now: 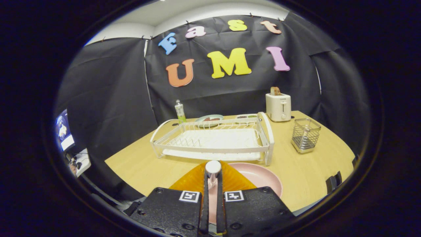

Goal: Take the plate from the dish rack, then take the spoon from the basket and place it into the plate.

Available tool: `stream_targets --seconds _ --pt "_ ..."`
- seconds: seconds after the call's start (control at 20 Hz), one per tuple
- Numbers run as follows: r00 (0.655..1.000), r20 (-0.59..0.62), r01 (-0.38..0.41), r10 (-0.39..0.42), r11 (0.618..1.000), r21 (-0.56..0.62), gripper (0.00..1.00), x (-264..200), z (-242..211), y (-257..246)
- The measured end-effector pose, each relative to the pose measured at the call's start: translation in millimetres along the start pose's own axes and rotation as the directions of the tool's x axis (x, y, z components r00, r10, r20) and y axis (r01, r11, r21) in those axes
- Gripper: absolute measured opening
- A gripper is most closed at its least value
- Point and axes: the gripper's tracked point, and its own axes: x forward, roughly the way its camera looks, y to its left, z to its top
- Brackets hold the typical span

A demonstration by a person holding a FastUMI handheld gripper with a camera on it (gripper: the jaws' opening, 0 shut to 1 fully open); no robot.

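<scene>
Gripping a spoon [213, 171], the tongs [213, 184] stand nearly closed, both fingers pressed against the utensil's thin handle. The spoon's rounded end rises upright just above the fingertips, and its handle runs down through the narrow slot between them. A square printed marker sits on each finger body, one either side of the slot.

Directly below and just beyond the fingers lies the pink plate [263, 177], flat on the counter [138, 164]. Part of the plate is covered by the fingers, while its right-hand rim and inner well are exposed. The spoon is held above the plate's left portion; whether it touches the plate cannot be told.

Beyond the plate stands the white dish rack [213, 140], its front rail just past the plate's far rim. The rack's wire tray holds no dishes.

To the right of the rack, well apart from it, stands the wire basket [306, 135], upright, with something pale inside it that is too small to identify.

Behind the rack, near the booth wall, a small bottle [180, 111] stands upright on the left, a shallow dish [209, 119] lies near the centre, and a toaster [278, 106] stands on the right with a slice of bread [275, 91] projecting from its slot.
</scene>
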Motion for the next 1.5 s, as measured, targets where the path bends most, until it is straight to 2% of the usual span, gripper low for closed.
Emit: stream_targets --seconds 0.25,0.35,0.4,0.55,0.6,0.9,1.2,1.4,1.5 --pt "1.000 -0.010 -0.015 0.016 1.000 0.023 0.16 2 3 -4" --pt "1.000 -0.014 0.019 -0.019 1.000 -0.010 0.18 0 5 -11" --pt "0.996 0.010 0.085 -0.085 0.996 -0.028 0.35 -1 11 -22" --pt "0.974 0.106 0.207 -0.199 0.976 -0.072 0.87 -23 35 -38" --pt "0.966 0.139 0.230 -0.219 0.971 -0.068 1.00 -25 42 -43" --pt "0.948 0.239 0.219 -0.212 0.976 0.000 1.00 -80 86 -40" --pt "0.873 0.372 0.346 -0.315 0.938 -0.017 1.00 -155 133 -54" --pt "0.839 0.446 0.331 -0.313 0.943 0.039 1.00 -204 158 -51" --pt "0.826 0.449 0.361 -0.340 0.932 0.040 1.00 -221 165 -59"
